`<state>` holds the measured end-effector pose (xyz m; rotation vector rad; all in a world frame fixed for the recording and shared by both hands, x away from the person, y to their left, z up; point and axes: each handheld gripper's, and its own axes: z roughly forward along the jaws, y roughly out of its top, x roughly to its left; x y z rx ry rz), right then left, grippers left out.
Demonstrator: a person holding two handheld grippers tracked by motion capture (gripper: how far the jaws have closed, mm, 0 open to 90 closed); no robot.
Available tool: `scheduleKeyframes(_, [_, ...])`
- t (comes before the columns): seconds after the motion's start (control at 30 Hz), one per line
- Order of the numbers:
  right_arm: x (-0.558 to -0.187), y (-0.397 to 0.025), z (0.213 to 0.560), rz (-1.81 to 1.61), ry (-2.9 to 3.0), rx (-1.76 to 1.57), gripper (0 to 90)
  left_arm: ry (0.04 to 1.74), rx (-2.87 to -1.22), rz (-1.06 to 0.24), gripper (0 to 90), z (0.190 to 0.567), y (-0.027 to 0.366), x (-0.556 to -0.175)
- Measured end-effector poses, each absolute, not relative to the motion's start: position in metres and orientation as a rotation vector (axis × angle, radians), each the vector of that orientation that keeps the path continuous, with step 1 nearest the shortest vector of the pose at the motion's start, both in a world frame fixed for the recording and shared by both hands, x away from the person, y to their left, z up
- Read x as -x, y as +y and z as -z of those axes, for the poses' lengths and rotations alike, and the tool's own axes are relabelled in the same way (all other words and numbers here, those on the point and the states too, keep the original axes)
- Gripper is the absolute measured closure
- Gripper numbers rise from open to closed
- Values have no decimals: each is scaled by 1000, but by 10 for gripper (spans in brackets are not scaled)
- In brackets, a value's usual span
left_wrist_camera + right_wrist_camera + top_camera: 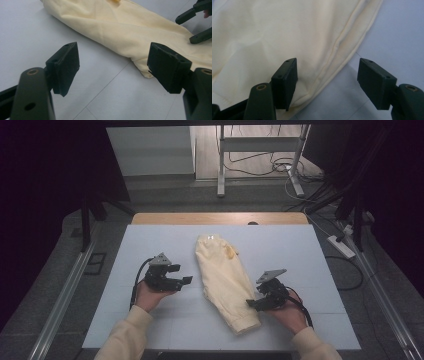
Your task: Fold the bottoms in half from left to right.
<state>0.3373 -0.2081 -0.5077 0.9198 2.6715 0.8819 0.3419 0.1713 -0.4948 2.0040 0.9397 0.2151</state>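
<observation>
A pale yellow garment (225, 280), folded into a long strip, lies slanted on the white table mat (145, 240). It has a small orange mark (229, 251) near its far end. My left gripper (181, 274) is open to the left of the garment and apart from it. In the left gripper view, its jaws (113, 63) frame bare mat and the garment's edge (120, 27). My right gripper (255, 297) is open at the garment's right edge near the front end. In the right gripper view (328, 80), one jaw is over the cloth (287, 32) and the other over the mat.
A wooden table edge (220, 217) shows beyond the mat. On the floor, a power strip (341, 246) and cables lie at the right, with metal desk legs (220, 165) behind. The right gripper (191, 26) appears far off in the left gripper view.
</observation>
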Motion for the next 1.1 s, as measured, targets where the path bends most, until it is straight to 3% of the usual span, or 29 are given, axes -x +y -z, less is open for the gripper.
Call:
scheduleKeyframes(0.53, [-340, -208, 512, -875, 2691, -985, 334, 935, -2004, -220, 251, 494, 171, -341])
scheduleKeyframes(0.63, [-340, -209, 512, -891, 2701, -989, 397, 935, -2006, -219, 251, 495, 171, -342])
scheduleKeyframes(0.8, [-337, -208, 511, -952, 2760, -975, 658, 935, -2012, -222, 250, 495, 170, -342])
scheduleKeyframes(1.1, [-337, -208, 511, -987, 2786, -1000, 776, 936, -2011, -221, 250, 495, 170, -342])
